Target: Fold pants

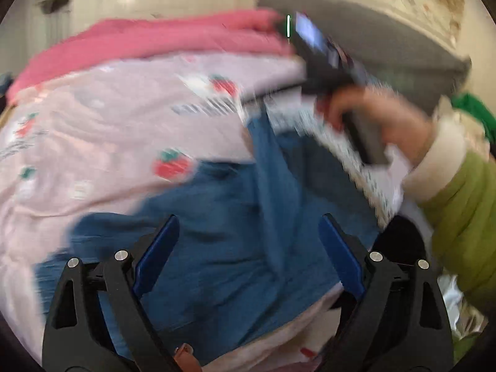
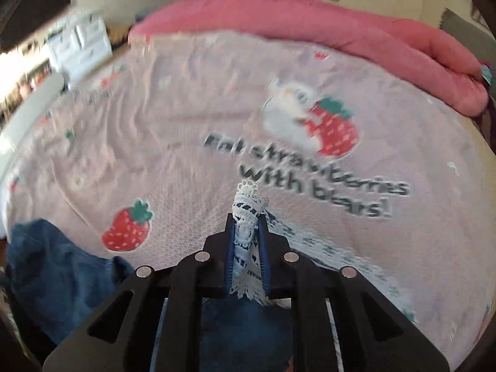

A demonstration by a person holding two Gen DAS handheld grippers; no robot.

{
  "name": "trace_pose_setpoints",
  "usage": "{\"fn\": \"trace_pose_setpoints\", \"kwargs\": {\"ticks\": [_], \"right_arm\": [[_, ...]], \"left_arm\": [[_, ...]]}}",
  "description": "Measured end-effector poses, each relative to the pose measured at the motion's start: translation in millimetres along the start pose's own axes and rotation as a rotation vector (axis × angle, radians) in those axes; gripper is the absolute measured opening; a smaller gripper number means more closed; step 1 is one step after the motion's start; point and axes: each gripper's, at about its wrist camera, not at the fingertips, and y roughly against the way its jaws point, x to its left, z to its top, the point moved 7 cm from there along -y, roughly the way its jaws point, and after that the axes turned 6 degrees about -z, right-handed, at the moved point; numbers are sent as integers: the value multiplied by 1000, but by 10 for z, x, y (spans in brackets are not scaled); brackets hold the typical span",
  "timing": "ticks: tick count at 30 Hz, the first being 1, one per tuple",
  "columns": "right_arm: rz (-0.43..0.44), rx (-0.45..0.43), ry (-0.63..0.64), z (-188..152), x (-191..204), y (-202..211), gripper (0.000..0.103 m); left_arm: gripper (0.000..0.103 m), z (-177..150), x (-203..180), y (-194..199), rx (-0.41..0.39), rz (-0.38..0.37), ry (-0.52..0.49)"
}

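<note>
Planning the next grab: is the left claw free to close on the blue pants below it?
Probably yes: the left claw is open, and the blue pants lie uncovered just beyond its blue pads, nothing between.

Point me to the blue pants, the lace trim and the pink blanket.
blue pants (image 1: 223,248): left wrist view, flat middle of the denim.
lace trim (image 2: 246,232): right wrist view, bunched strip between the pads.
pink blanket (image 2: 310,24): right wrist view, top of the roll.

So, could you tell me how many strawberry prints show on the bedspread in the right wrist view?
At least 2 clear: one strawberry lower left near the blue pants, one strawberry beside the white bear. Fainter ones toward the edges are too blurred to count.
</note>
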Motion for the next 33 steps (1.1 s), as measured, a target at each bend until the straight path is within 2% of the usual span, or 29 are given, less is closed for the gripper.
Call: {"fn": "trace_pose_setpoints", "kwargs": {"ticks": [1, 3, 4, 5, 6, 8, 11, 16, 21, 26, 33], "right_arm": [[5, -14, -15, 5, -53, 79, 13], [2, -54, -55, 3, -211, 288, 13], [5, -72, -71, 2, -272, 377, 13], [10, -90, -92, -18, -337, 479, 13], [11, -104, -112, -47, -409, 573, 13], [9, -128, -131, -107, -516, 708, 13], [17, -159, -178, -291, -668, 946, 13], [28, -181, -282, -819, -843, 1311, 13], [17, -112, -400, -1660, -913, 1480, 13], [41, -37, -505, -2273, -889, 1494, 13], [12, 72, -479, -2643, -731, 1325, 13]], "left_arm": [[83, -56, -68, -181, 41, -38, 6], [74, -125, -125, -359, 74, -63, 16], [65, -147, -160, -426, 84, -67, 10], [50, -169, -161, -512, 93, -48, -4], [43, -177, -154, -563, 101, -31, -13], [15, -198, -142, -627, 112, -32, -14], [1, -197, -134, -566, 107, -45, -16], [1, -211, -173, -374, 93, -50, -83], [1, -393, -130, -305, 142, -38, -145], [1, -578, -88, -327, 182, -32, -158], [1, -702, -60, -283, 180, -32, -143]]}}
